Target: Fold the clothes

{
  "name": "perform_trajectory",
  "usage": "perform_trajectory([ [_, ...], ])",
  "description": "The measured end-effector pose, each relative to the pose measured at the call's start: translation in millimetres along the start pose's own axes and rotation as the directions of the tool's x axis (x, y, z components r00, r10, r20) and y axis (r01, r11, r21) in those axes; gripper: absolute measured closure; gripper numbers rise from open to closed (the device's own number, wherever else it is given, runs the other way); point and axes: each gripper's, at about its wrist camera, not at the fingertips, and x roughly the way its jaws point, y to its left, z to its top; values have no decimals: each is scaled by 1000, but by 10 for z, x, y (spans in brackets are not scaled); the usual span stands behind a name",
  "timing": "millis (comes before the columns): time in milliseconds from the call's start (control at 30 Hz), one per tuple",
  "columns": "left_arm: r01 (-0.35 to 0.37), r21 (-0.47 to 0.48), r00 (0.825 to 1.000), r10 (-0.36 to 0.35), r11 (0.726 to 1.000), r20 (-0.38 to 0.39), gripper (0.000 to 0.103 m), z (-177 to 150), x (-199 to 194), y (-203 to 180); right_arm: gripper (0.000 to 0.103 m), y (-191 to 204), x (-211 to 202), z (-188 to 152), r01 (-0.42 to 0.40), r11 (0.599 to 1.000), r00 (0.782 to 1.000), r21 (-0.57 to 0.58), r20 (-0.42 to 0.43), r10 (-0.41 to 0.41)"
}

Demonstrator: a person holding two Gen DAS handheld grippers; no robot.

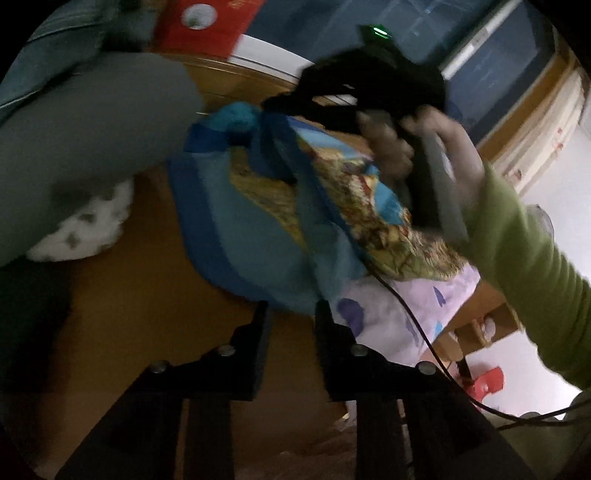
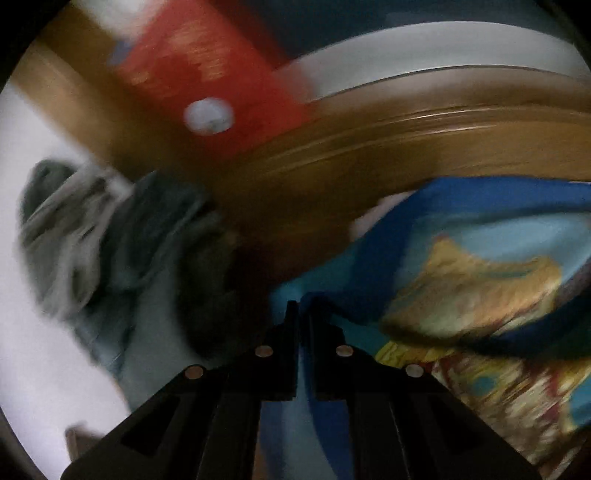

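Note:
A blue child's garment (image 1: 251,229) with a yellow cartoon print hangs lifted above the wooden table (image 1: 147,295). In the left wrist view my right gripper (image 1: 269,105), held by a hand in a green sleeve (image 1: 524,251), pinches a bunched corner of it at the top. The right wrist view is blurred but shows my right gripper (image 2: 301,308) shut on the blue fabric (image 2: 424,236). My left gripper (image 1: 291,310) sits below the garment's lower hem, its jaws apart, and the pads do not visibly press the cloth.
A grey garment (image 1: 92,147) fills the left, with a white patterned cloth (image 1: 85,229) under it. A lilac cloth with blue hearts (image 1: 388,306) lies at the table's right edge. A black cable (image 1: 417,325) trails down. A red box (image 1: 207,26) stands behind.

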Motion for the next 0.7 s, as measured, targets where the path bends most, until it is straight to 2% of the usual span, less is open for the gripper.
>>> perform_trajectory([
  [100, -15, 58, 1000, 17, 998, -23, 72, 6, 146, -148, 93, -85, -23, 45, 81, 997, 995, -9, -49, -81],
  [167, -26, 103, 999, 30, 994, -39, 70, 1, 230, -222, 77, -135, -199, -69, 60, 997, 997, -42, -52, -62],
  [200, -31, 127, 998, 37, 991, -48, 70, -4, 278, -257, 60, -156, -310, -147, 53, 997, 997, -61, -44, -56],
  [233, -41, 149, 997, 50, 988, -56, 70, -11, 321, -284, 53, -177, -422, -226, 46, 996, 998, -81, -36, -49],
  [300, -66, 185, 995, 79, 981, -66, 70, -26, 372, -292, 53, -232, -615, -374, 34, 992, 999, -125, -29, -38],
  [400, -84, 208, 992, 101, 974, -71, 70, -12, 475, -293, 53, -343, -915, -668, 42, 974, 996, -222, -67, -58],
  [567, -109, 223, 991, 125, 969, -55, 70, 43, 641, -241, 53, -517, -1560, -1399, 120, 932, 977, -341, -128, -173],
  [633, -70, 201, 994, 85, 977, -66, 78, 76, 637, -214, 53, -597, -1719, -1601, 153, 919, 967, -363, -135, -214],
  [667, -57, 170, 996, 68, 984, -58, 94, 87, 573, -169, 53, -638, -1762, -1685, 163, 916, 963, -366, -143, -228],
  [700, -44, 139, 997, 51, 989, -50, 97, 98, 508, -124, 53, -663, -1730, -1732, 166, 916, 962, -366, -144, -232],
])
